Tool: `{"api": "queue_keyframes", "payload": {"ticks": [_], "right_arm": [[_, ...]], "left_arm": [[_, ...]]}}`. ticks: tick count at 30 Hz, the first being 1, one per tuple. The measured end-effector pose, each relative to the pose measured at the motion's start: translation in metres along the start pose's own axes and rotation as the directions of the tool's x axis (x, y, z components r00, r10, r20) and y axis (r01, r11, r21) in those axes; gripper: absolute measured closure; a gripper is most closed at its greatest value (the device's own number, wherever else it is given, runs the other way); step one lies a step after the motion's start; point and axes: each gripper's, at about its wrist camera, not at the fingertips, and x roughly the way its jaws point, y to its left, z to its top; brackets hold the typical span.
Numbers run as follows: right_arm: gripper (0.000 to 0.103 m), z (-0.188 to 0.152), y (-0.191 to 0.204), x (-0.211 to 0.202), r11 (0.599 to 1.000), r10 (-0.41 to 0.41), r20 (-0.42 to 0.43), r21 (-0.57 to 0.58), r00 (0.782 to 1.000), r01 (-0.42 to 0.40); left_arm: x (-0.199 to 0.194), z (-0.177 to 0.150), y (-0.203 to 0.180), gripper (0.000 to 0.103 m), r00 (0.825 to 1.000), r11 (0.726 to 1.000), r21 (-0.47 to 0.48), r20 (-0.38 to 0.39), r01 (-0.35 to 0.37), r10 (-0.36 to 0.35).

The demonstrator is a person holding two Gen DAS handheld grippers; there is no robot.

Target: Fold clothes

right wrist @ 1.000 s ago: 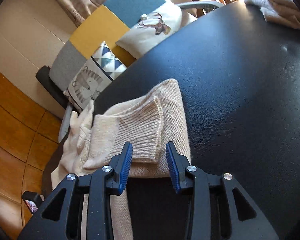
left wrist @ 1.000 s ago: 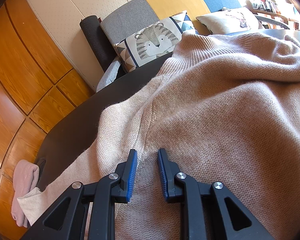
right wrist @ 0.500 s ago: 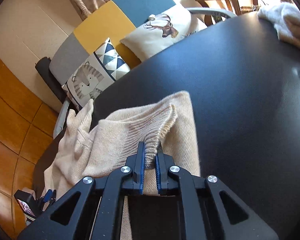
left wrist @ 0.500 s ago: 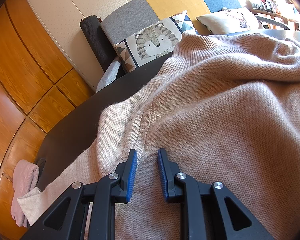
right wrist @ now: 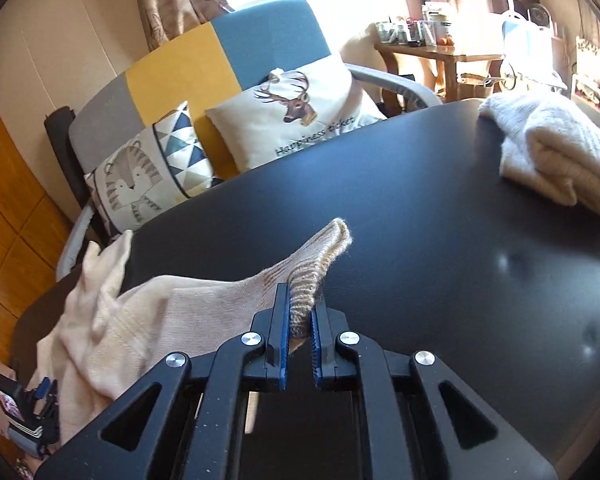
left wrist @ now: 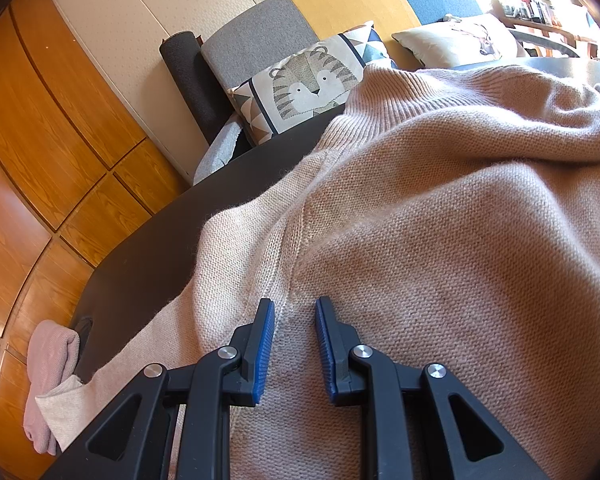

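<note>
A beige knitted sweater (left wrist: 440,220) is spread in soft folds across the black worktop (right wrist: 420,200). Its ribbed cuff (right wrist: 312,272) is lifted clear and clamped in the right gripper (right wrist: 299,320) jaws. The left gripper (left wrist: 294,334) jaws are held apart, pressed onto the knit.

Our left gripper (left wrist: 295,322) and right gripper (right wrist: 300,312) match: black skeletal linkage arms behind the jaws, silver screws at pivots, ribbed blue pads (left wrist: 265,344) lining the inner faces.
</note>
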Motion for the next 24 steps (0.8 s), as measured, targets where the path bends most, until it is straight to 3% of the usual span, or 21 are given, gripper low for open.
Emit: {"api": "queue_keyframes", "payload": {"ticks": [8,24], "right_arm": [[0.094,0.011,-0.023,0.008,0.991,-0.122,-0.016,-0.061,0.992,0.12],[0.094,0.045,-0.105,0.029,0.934,-0.352,-0.052,-0.086,0.934,0.347]], "left_arm": [[0.0,0.0,0.0,0.082,1.0,1.0,0.003,0.0,-0.003,0.003],[0.003,0.0,-0.002,0.083,1.0,1.0,0.012,0.002,-0.013,0.013]]}}
